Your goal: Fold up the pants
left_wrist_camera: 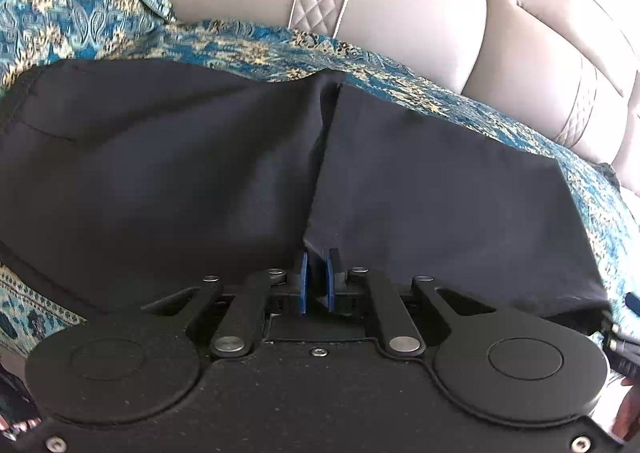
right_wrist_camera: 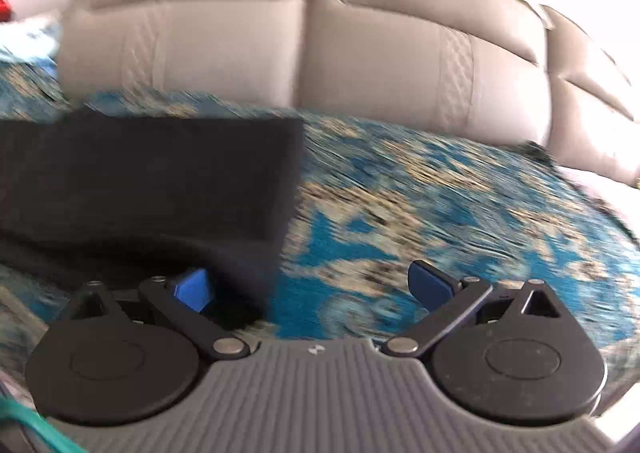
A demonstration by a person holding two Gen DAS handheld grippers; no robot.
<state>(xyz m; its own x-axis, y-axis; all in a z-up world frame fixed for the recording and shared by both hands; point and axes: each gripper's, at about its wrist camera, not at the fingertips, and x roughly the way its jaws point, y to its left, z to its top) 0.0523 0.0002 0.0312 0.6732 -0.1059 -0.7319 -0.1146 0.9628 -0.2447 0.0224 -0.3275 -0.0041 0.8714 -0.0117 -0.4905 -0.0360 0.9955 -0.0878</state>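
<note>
Pants (left_wrist_camera: 160, 173) pinned at near hem by left gripper (left_wrist_camera: 318, 277), jaws clenched, anchoring fold; right gripper (right_wrist_camera: 316, 289) released, empty.

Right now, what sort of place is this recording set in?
Probably a home living room: a beige leather sofa, a blue patterned cloth over its seat, and black pants laid on it.

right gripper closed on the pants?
No. In the right wrist view the right gripper has its blue fingers spread wide, with only the patterned cover between them and the black pants off to the side.
</note>
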